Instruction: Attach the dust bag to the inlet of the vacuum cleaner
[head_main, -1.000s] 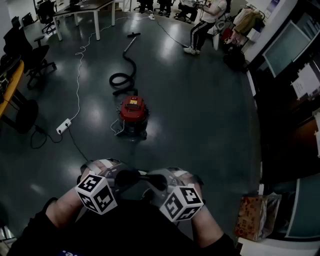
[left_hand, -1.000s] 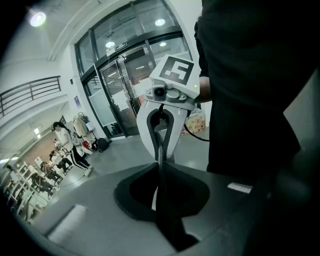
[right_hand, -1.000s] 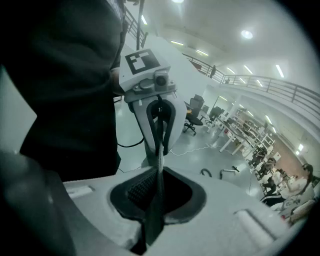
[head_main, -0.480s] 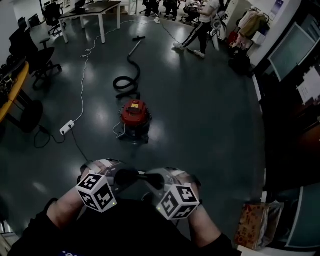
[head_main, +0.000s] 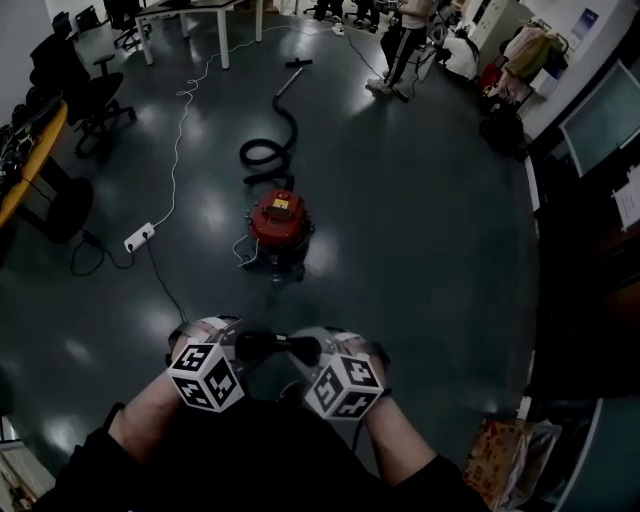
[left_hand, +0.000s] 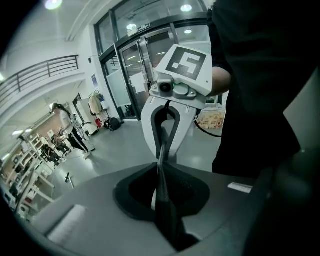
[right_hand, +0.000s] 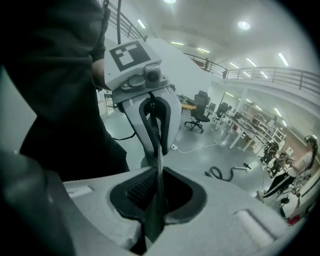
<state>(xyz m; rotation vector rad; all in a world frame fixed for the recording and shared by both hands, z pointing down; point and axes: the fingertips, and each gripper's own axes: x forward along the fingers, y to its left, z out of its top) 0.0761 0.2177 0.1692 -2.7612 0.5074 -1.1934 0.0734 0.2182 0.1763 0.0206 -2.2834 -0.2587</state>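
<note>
Red vacuum cleaner (head_main: 277, 228) stands upright on the floor (head_main: 420, 230); a thin dark sheet, probably the dust bag (right_hand: 159, 165), shows edge-on.

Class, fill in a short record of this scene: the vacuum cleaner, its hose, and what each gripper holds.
vacuum cleaner: red, upright on the floor, apart from both grippers
hose: black, coiled on the floor beyond it
left gripper: shut on thin dark sheet; fingers just opened slightly, sheet between them
right gripper: shut on the same sheet, facing the left gripper
</note>
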